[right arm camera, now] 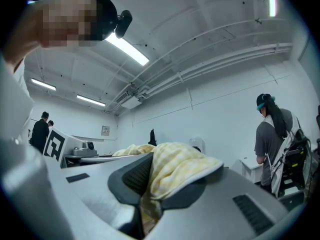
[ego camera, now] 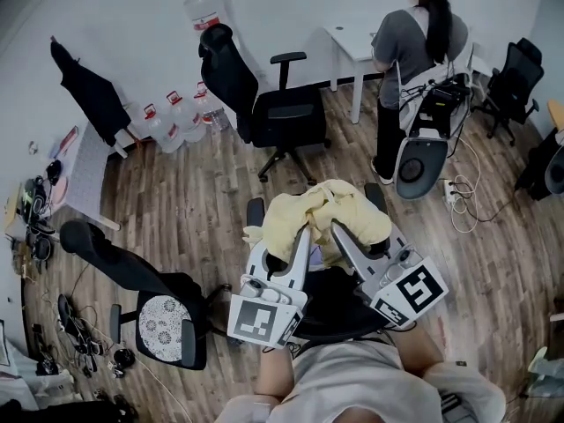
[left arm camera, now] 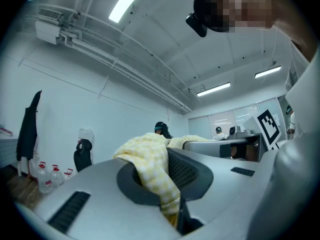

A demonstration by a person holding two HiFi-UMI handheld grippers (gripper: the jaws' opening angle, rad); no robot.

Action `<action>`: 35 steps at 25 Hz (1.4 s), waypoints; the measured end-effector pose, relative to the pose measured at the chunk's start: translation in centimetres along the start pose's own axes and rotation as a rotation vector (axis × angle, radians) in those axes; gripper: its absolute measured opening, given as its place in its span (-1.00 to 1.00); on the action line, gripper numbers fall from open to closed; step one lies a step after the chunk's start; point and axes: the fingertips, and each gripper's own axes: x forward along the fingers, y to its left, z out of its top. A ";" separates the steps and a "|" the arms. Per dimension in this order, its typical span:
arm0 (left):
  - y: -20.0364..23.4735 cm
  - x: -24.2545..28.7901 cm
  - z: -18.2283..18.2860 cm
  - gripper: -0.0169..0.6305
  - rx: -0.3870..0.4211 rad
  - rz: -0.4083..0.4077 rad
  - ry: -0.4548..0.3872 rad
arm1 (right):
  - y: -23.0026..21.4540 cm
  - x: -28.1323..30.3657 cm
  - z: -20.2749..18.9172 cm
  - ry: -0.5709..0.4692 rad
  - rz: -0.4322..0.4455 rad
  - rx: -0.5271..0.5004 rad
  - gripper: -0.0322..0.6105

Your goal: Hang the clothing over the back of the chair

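Note:
In the head view a pale yellow checked garment (ego camera: 328, 208) is bunched up and held in the air between both grippers. My left gripper (ego camera: 291, 247) is shut on its left part, my right gripper (ego camera: 352, 236) on its right part. Under and in front of the cloth stands a black office chair (ego camera: 330, 311), with its armrests showing at either side of the garment. In the left gripper view the yellow cloth (left arm camera: 147, 159) is pinched between the jaws of the left gripper (left arm camera: 170, 204). In the right gripper view the cloth (right arm camera: 175, 171) is clamped the same way by the right gripper (right arm camera: 150, 204).
A second black office chair (ego camera: 264, 104) stands farther back, and a third (ego camera: 132, 280) at the left. A person (ego camera: 414, 51) stands at a white desk (ego camera: 352, 38). Water bottles (ego camera: 176, 117) line the wall. Cables (ego camera: 463, 192) lie on the wooden floor.

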 end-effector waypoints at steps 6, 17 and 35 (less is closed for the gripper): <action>-2.1 -1.7 -0.4 -0.81 -0.002 0.015 0.008 | 1.3 -2.3 -0.3 0.005 0.016 0.008 -0.74; -8.3 -5.1 -0.4 -0.81 0.025 0.055 0.011 | 3.7 -8.8 -0.2 -0.015 0.066 0.029 -0.74; -16.1 -12.3 -1.0 -0.81 0.033 0.115 0.044 | 9.8 -17.8 -0.6 -0.032 0.153 0.115 -0.74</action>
